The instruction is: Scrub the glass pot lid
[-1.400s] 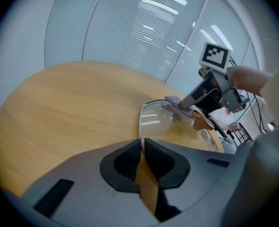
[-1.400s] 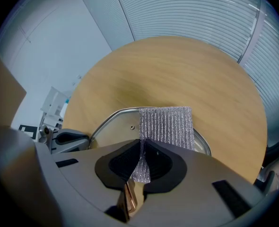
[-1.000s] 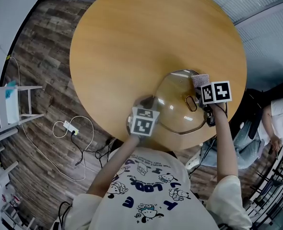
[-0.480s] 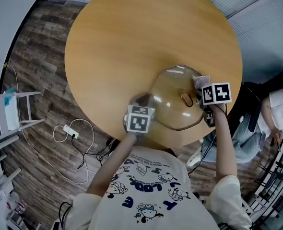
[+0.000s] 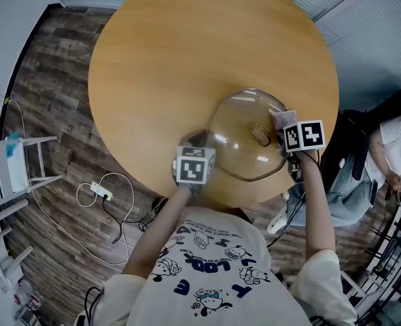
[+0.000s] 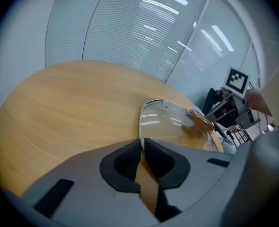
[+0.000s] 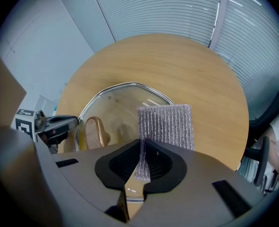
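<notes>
The main risk, as I judge it, is the lid slipping. The left gripper has its jaws nearly together on only the thin metal rim at the lid's 8 o'clock. A hard scrub could twist smooth glass out of that pinch and send it toward the table edge, which is close. The right gripper is closed on one edge of a silvery ribbed pad. Most of the pad stands free, so it may fold or pull loose under pressure. The lid sits near the table's 5 o'clock edge, close to the person. The pad is at the lid's 3 o'clock. The lid is clear, domed glass with a steel rim, a small vent hole and a golden loop handle at its middle. No dirt can be seen on it.
</notes>
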### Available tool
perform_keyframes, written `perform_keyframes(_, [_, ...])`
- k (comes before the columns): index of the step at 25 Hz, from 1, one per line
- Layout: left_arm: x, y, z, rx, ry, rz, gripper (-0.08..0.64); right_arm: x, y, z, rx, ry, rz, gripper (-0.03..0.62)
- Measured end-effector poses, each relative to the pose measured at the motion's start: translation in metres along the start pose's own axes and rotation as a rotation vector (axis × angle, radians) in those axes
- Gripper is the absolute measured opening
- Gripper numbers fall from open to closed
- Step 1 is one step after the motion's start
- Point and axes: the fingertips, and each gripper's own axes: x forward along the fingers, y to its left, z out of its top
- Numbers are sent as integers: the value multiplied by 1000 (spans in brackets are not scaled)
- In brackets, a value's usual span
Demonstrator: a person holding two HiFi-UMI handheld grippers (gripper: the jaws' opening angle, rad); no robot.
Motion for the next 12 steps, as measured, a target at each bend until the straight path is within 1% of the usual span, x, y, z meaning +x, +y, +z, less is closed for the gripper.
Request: perform_keyframes(12, [2,0,-1,16,-2,9,34,-3,-3,-37,26,10,-5,44])
